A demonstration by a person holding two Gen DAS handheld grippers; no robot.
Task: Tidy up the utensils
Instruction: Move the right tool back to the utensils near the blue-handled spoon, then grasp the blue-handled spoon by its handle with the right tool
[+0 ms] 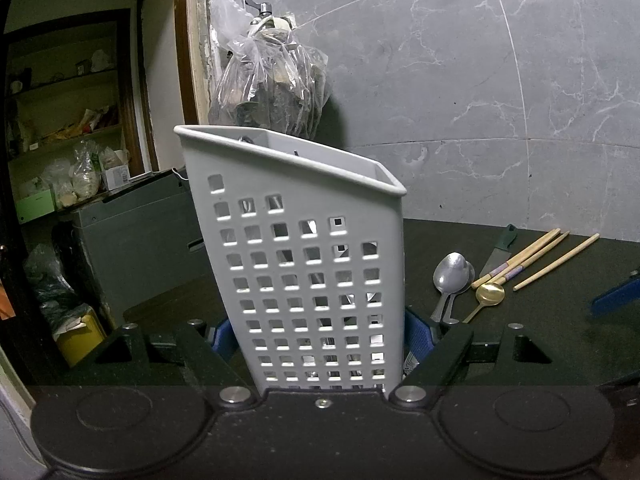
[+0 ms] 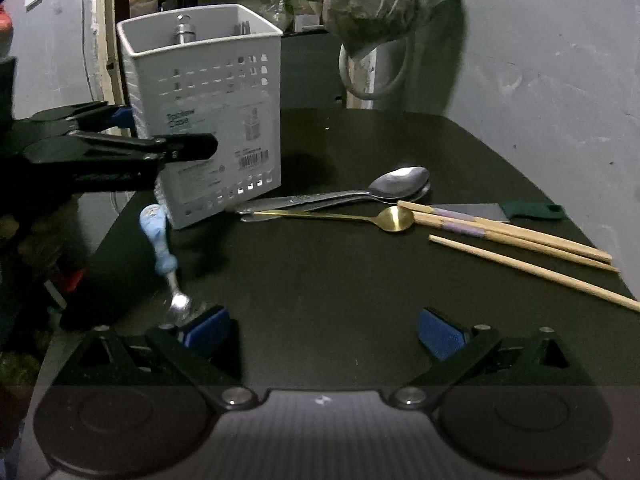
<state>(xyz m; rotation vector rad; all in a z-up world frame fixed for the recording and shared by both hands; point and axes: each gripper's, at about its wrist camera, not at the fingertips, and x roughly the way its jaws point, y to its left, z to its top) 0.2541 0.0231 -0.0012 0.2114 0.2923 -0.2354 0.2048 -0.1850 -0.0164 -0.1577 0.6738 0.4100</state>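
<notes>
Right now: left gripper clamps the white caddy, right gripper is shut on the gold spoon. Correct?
Not quite. The left gripper does clamp the white caddy, but the right gripper is open and empty. The right wrist view shows the gold spoon lying on the table, well ahead of it.

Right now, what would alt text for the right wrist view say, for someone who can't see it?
The right gripper hangs open above a dark table, while the left gripper clamps a white perforated utensil holder. Spoons, chopsticks and a blue-handled utensil lie loose.
</notes>
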